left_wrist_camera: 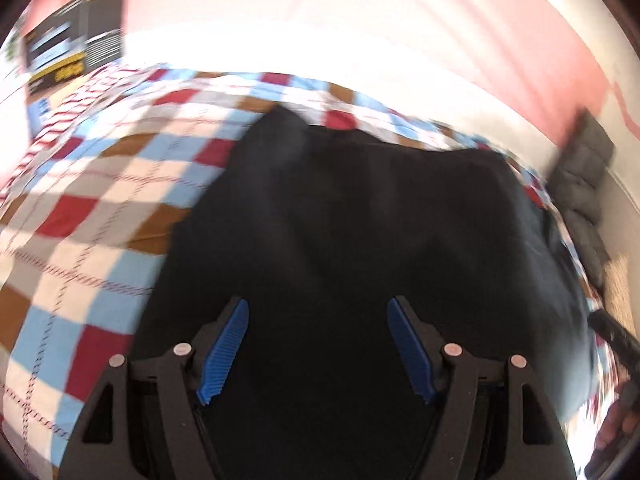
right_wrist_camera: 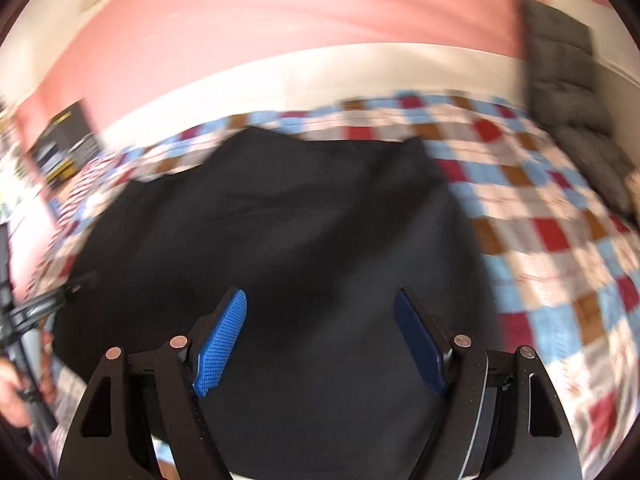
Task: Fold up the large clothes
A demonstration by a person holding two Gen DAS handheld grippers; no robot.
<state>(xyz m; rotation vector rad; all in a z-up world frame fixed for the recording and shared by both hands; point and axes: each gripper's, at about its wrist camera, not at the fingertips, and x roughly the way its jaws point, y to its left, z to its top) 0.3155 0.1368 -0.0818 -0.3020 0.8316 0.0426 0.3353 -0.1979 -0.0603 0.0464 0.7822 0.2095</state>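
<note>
Under your grippers: checked bedspread (left_wrist_camera: 80, 184) in red, blue, brown, white.
Garment: black garment (left_wrist_camera: 360, 220) spread flat, dead centre.
12 o'clock: pink wall (right_wrist_camera: 280, 32).
Jaws: your left gripper (left_wrist_camera: 318, 344) and right gripper (right_wrist_camera: 320, 344) both gape, nothing held.

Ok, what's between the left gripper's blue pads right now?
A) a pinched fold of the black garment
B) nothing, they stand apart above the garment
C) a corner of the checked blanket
B: the left gripper has its pads spread wide, with the black garment lying flat beneath, ungripped.
</note>
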